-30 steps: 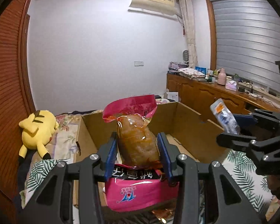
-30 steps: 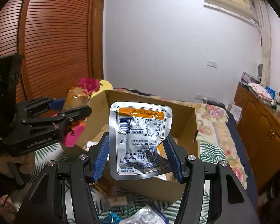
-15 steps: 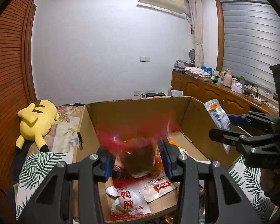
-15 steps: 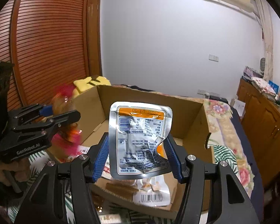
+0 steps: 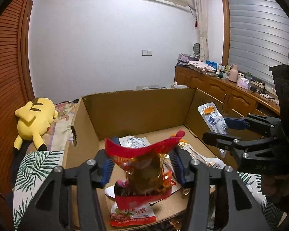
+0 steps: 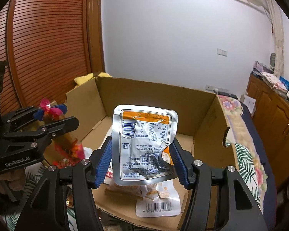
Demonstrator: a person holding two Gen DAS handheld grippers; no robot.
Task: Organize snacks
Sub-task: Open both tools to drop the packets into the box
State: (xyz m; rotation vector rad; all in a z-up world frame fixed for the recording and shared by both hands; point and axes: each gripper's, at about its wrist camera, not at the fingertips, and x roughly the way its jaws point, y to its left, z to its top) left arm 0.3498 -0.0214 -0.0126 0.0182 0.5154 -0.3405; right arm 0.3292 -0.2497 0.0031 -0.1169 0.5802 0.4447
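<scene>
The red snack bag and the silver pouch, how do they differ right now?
The red snack bag has a clear window showing brown food; the silver pouch is opaque foil with printed text. The red bag looks blurred between spread pads; the silver pouch stands crisp and upright. Both are over the cardboard box.
</scene>
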